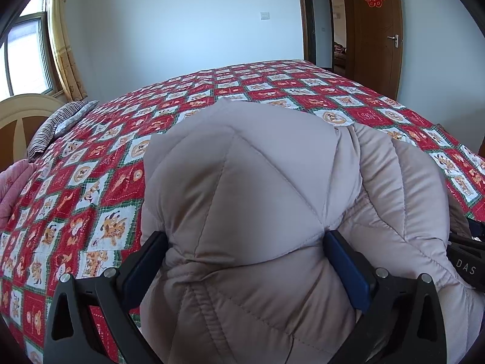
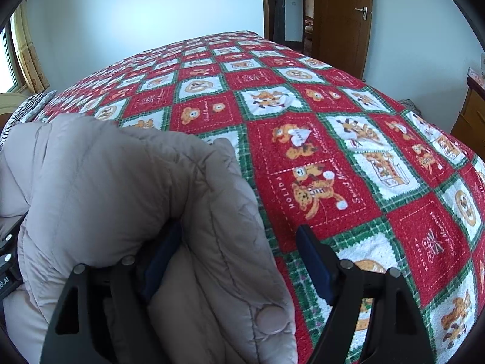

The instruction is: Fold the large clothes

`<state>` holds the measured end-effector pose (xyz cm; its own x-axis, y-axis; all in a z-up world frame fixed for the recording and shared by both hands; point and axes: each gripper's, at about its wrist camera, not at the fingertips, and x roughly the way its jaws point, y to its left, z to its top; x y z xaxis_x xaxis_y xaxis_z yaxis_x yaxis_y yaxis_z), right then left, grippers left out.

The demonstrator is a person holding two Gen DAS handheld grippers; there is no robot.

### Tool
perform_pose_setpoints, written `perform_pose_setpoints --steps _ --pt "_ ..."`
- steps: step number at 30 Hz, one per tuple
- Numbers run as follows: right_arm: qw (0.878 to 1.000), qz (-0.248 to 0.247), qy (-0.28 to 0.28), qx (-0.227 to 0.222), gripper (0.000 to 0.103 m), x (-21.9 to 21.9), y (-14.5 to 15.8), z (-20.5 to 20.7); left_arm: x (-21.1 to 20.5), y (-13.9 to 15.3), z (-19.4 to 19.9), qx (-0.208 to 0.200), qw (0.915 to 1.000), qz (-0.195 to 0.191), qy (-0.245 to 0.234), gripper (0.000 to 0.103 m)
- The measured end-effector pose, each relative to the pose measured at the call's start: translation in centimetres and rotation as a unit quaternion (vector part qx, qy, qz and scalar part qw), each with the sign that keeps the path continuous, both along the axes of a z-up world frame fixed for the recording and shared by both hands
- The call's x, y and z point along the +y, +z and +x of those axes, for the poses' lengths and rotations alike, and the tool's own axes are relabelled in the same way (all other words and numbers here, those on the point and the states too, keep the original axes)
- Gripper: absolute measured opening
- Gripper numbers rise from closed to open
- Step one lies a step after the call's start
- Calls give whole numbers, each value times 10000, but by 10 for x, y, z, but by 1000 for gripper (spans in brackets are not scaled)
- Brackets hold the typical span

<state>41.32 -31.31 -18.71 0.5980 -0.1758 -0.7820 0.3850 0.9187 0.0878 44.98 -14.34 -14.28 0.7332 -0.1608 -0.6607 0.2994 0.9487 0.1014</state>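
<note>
Left wrist view: left gripper (image 1: 242,251) has both blue pads sunk into a puffy fold of the beige quilted jacket (image 1: 242,182). The fingers (image 1: 142,261) sit at 9 and 3 o'clock of the bulge, the fabric is squeezed between them and balloons upward, so it is pinching the jacket. The jacket fills the frame from centre to 6 o'clock and lies on the red-and-white patchwork bedspread (image 1: 91,157). More of the jacket spreads out toward 3 o'clock, where part of the right gripper (image 1: 466,257) shows at the frame edge. Striped pillow (image 1: 57,124) at 9–10 o'clock, pink cloth (image 1: 12,188) at 9 o'clock, wooden door (image 1: 376,30) at 1 o'clock.

Right wrist view: right gripper (image 2: 239,257) jaws spread wide. Its 9 o'clock pad is partly buried in a jacket (image 2: 121,182) fold; the 3 o'clock finger (image 2: 315,267) stands clear over the bedspread (image 2: 333,151), apart from the cloth. No squeeze visible, so not clamped. The jacket occupies 7 to 10 o'clock, with a round fabric-covered button (image 2: 271,318) at 6 o'clock. Door (image 2: 342,15) at 12–1 o'clock, curtain (image 2: 30,60) at 10 o'clock.
</note>
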Motion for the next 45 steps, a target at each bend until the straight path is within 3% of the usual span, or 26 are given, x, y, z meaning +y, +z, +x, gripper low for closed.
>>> perform_pose_setpoints --steps 3,6,12,16,18,20,23,24,26,29,32,38,45 --pt "9999 140 44 -9 82 -3 -1 0 16 8 -6 98 9998 -175 52 102" --pt "9995 291 72 -56 82 -6 -3 -1 42 14 -18 306 9975 -630 118 102" --pt "9985 505 187 -112 84 -8 -4 -2 71 -8 -20 1087 9829 -1489 -24 102" --pt "9967 734 315 -106 82 -11 -7 -1 68 -19 -6 1474 9727 -1786 -161 102" --pt "9956 794 460 -205 71 -9 -6 -2 65 -20 -5 1483 9722 -1798 -218 102" --pt "9933 888 685 -282 53 -5 -5 -2 64 -21 -6 1477 9718 -1818 -262 102" --pt "9910 980 876 -270 41 -1 -6 1 65 -21 -6 1506 9697 -1894 -325 101" --pt "9905 1000 896 -302 38 -1 -6 0 64 -20 -8 1474 9703 -1884 -353 99" --pt "9867 1173 1010 -502 24 -1 -4 -5 60 -13 -17 1317 9743 -1769 -452 82" --pt "9807 1458 1041 -777 17 -6 -1 -16 55 3 -37 947 9835 -1432 -571 58" --pt "9752 1617 1070 -1063 16 -6 8 -29 54 22 -55 611 9899 -1124 -611 46" --pt "9645 1791 1214 -1514 15 9 37 -50 67 55 -94 62 9949 -883 -493 42" --pt "9533 1817 1611 -1798 15 44 70 -53 111 89 -120 -330 9953 -891 -199 40"
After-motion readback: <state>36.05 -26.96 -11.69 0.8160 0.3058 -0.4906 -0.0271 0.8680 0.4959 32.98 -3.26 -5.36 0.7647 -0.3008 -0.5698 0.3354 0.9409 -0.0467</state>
